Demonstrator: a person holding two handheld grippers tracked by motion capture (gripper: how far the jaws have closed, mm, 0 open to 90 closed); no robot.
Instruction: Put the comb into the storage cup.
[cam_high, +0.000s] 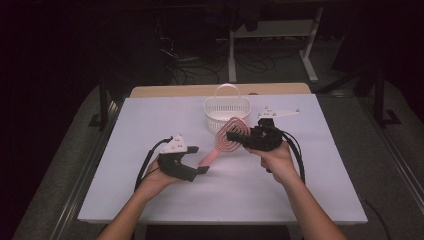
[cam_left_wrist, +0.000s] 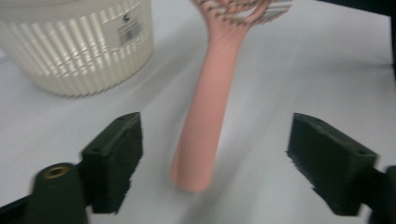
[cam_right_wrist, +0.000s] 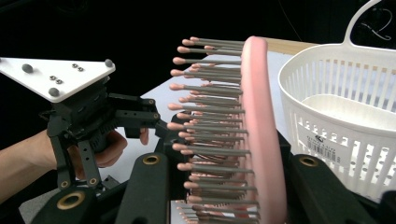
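Left gripper view: hairbrush (cam_left_wrist: 205, 112) head cut off at top edge.

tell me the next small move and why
Probably carry the brush over the basket with the right gripper. Its jaws clamp the brush head, while the left gripper stands open around the handle without touching, and the basket sits just behind, empty.

The hairbrush (cam_high: 226, 140) is slanting over the table (cam_high: 150, 200) between the left gripper (cam_high: 199, 159) at its handle and the right gripper (cam_high: 235, 136) at its head, with the basket (cam_high: 226, 112) standing just behind.
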